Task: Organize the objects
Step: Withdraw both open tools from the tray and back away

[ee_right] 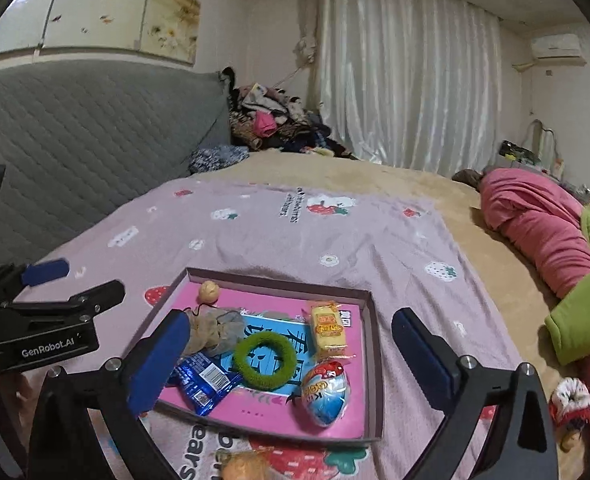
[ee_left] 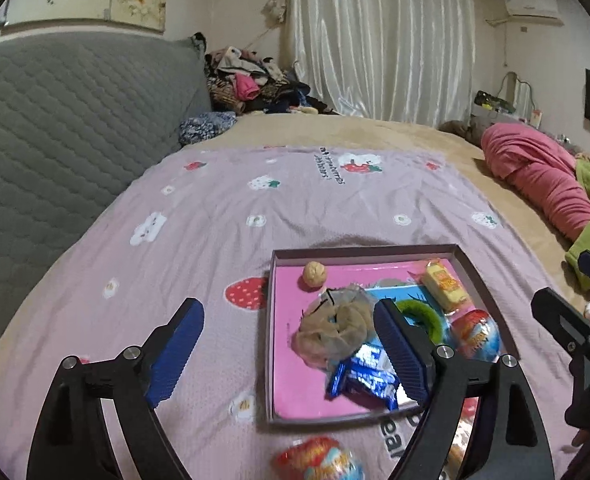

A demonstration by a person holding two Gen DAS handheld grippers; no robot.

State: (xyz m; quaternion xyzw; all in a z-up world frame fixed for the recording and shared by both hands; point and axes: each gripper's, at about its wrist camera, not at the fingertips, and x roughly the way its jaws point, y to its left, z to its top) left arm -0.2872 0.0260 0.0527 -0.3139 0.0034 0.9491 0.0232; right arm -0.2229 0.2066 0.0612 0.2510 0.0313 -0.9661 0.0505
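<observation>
two grippers spread wide, left gripper (ee_left: 289, 338), right gripper (ee_right: 291, 334), "genrobot.ai" label (ee_right: 47, 347), shallow box (ee_right: 377, 368)

"GenRobot.AI" on left tongs (ee_right: 51, 276) (white lettering)

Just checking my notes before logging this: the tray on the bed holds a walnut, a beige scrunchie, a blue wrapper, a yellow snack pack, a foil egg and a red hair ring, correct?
Not quite: the hair ring is green, not red, as the right wrist view shows. The rest stands: the tray holds the walnut, beige scrunchie, blue wrapper, yellow snack pack and foil egg.
</observation>
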